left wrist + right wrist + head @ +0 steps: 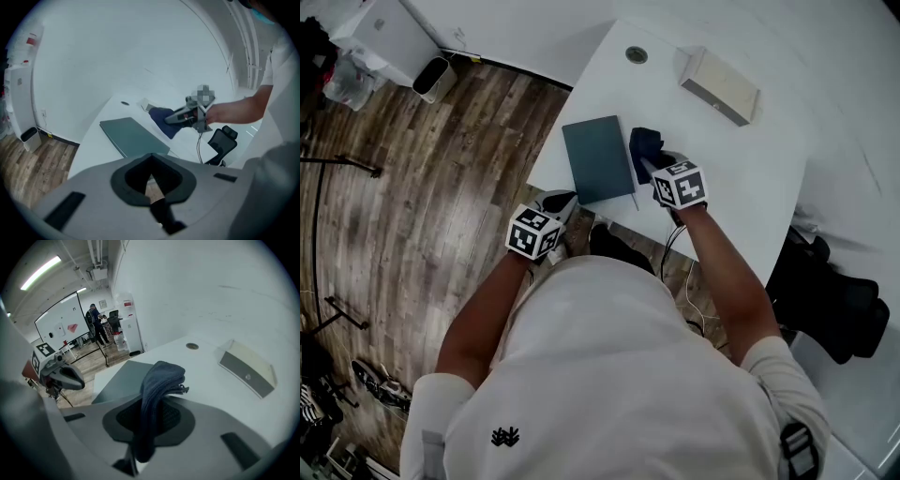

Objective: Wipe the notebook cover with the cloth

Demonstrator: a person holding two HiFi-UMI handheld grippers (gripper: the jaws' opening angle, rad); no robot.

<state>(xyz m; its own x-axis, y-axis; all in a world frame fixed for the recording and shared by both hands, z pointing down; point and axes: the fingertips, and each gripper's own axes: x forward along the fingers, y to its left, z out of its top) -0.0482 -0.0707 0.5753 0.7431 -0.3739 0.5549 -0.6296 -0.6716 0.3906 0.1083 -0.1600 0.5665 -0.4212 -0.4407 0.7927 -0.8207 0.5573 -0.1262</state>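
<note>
So the right tongs (152, 401) are pinching the dark blue cloth (158, 378), which bunches up out of them over the white bench (750, 178). The teal notebook (598, 157) lies flat and closed near the bench's front edge, and the cloth sits just beside it at 3 o'clock. The left tongs (150, 164) are pressed together on nothing, at the notebook's 7 o'clock, out past the bench edge over the wood floor (412, 206).
</note>
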